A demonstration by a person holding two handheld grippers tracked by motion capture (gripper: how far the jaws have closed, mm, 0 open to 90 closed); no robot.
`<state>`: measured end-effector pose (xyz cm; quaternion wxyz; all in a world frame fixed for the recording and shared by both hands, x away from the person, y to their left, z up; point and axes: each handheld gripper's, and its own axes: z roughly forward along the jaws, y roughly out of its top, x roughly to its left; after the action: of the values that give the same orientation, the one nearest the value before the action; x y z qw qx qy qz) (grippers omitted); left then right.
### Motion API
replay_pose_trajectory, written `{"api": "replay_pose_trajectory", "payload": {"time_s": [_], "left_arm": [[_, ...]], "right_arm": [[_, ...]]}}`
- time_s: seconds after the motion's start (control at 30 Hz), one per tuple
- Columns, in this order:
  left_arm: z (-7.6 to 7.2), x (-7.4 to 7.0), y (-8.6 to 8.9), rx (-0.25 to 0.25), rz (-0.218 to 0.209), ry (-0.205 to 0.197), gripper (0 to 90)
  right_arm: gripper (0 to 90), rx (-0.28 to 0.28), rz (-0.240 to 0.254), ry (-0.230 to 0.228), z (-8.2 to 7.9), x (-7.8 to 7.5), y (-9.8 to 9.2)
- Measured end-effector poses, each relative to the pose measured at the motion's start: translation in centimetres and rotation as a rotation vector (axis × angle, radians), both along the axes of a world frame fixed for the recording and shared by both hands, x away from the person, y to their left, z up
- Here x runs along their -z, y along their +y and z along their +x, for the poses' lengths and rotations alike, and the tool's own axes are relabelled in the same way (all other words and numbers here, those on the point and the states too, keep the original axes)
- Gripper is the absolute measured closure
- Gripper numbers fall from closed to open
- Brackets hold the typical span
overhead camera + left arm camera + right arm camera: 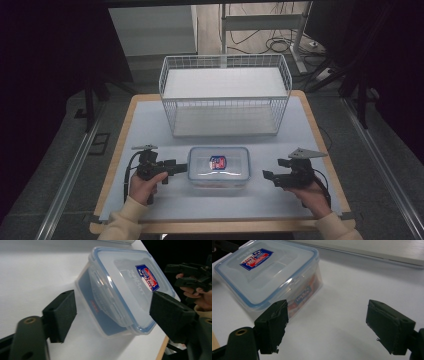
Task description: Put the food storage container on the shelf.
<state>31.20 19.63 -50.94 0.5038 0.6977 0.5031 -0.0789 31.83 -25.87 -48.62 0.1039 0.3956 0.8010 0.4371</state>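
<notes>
While the lidded box is sitting on the tabletop before the wire basket, left gripper and right gripper are flanking it, jaws wide, likely readying a two-sided lift.

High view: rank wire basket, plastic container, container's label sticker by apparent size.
1. Wire basket, largest by a wide margin, though it sits farther from the camera.
2. Plastic container, clearly smaller.
3. Label sticker, a small patch on the container's lid.
No close calls here.
</notes>
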Motion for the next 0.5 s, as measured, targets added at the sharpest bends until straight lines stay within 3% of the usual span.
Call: {"api": "replay_pose_trajectory", "payload": {"time_s": [0.27,0.5], "left_arm": [[0.8,1.0,-1.3,0.012,-0.022,0.054,14.9],[1.7,1.8,-1.9,0.031,-0.075,0.088,15.1]], "right_arm": [[18.2,-0.024,-0.002,0.006,1.2,0.1,1.8],[15.5,-0.043,0.022,0.016,0.8,0.0,2.0]]}}
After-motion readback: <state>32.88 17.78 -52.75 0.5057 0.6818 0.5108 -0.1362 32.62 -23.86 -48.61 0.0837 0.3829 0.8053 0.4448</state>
